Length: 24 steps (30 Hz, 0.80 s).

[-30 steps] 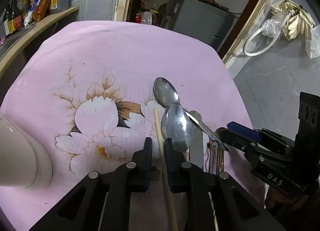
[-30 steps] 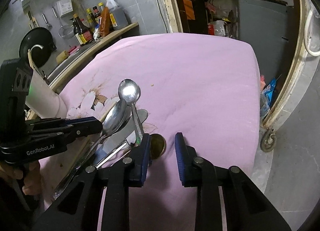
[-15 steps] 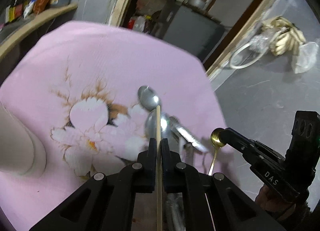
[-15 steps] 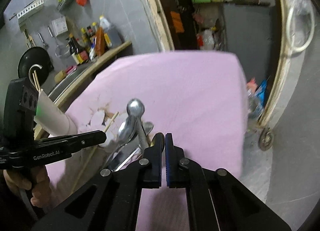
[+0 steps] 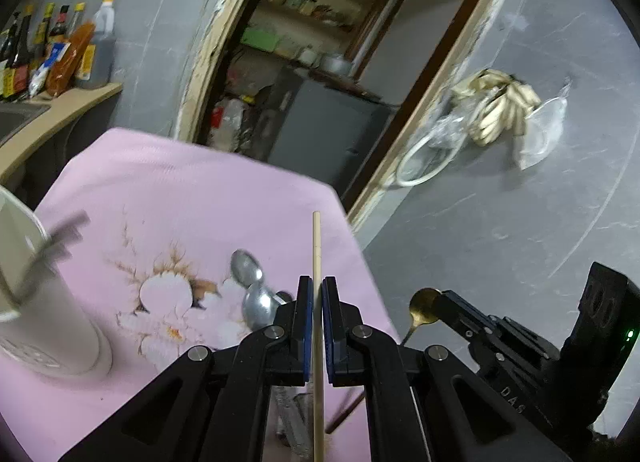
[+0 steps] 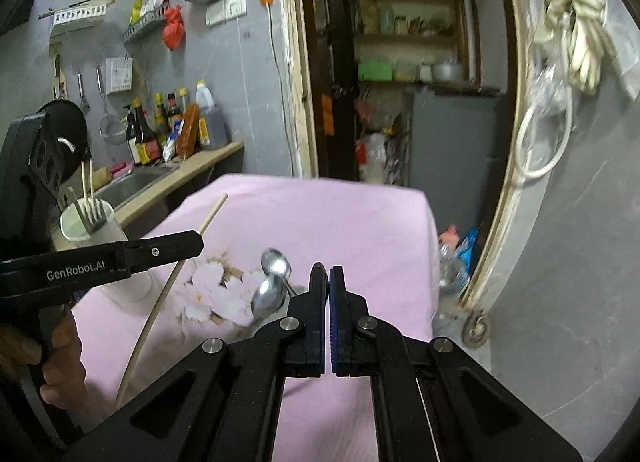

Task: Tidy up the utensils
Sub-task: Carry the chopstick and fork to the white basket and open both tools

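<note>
My left gripper (image 5: 316, 294) is shut on a wooden chopstick (image 5: 317, 246) and holds it above the pink flowered cloth (image 5: 200, 189). In the left wrist view my right gripper (image 5: 438, 302) is shut on a small gold spoon (image 5: 423, 306), lifted beyond the table's right edge. In the right wrist view the right gripper (image 6: 329, 274) has its pads together and the spoon is hidden. Two steel spoons (image 5: 256, 290) lie on the cloth. A white cup (image 6: 94, 227) with a fork and chopsticks stands at the left, behind my left gripper (image 6: 196, 242).
A flat steel utensil (image 5: 292, 418) lies under the left gripper. Sauce bottles (image 6: 168, 129) and a sink (image 6: 136, 181) line the counter on the left. Behind the table are a doorway and a grey cabinet (image 6: 452, 149). A hose and gloves (image 5: 496, 109) hang on the right wall.
Both grippers have risen and tilted upward. The left one closed on the chopstick and lifted it off the cloth. The right one shut on the gold spoon and raised it.
</note>
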Motion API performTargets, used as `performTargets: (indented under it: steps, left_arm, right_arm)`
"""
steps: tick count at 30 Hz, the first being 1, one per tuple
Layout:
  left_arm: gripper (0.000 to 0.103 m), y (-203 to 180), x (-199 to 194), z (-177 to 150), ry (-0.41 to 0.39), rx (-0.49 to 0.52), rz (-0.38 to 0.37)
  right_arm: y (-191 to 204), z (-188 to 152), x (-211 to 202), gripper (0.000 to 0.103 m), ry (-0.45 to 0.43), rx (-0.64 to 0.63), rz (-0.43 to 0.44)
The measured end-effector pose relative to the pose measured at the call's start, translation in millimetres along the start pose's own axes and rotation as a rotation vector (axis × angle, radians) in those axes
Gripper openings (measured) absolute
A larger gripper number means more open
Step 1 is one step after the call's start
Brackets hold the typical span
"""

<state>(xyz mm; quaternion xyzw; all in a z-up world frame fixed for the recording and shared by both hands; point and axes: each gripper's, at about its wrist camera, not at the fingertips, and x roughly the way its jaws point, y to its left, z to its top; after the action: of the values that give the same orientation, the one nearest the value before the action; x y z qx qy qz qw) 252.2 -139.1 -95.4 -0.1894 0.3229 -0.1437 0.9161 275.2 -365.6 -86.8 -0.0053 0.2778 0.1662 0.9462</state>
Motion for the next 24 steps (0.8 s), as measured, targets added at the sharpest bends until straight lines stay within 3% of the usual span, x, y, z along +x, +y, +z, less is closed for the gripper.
performTargets:
  steps: [8, 14, 21, 24]
  left_arm:
    - [0.005, 5, -49, 23, -0.065, 0.026, -0.087]
    - [0.005, 36, -96, 58, -0.152, 0.001, -0.113]
    - [0.005, 100, -156, 90, -0.301, 0.023, 0.020]
    - [0.005, 133, -170, 101, -0.349, -0.014, 0.067]
  right_arm:
    - [39, 33, -45, 0.002, -0.109, -0.031, -0.087]
    - [87, 65, -69, 0.002, -0.175, -0.045, -0.099]
    - [154, 97, -88, 0.002, -0.286, -0.085, -0.068]
    - [182, 109, -90, 0.002, -0.328, -0.088, -0.057]
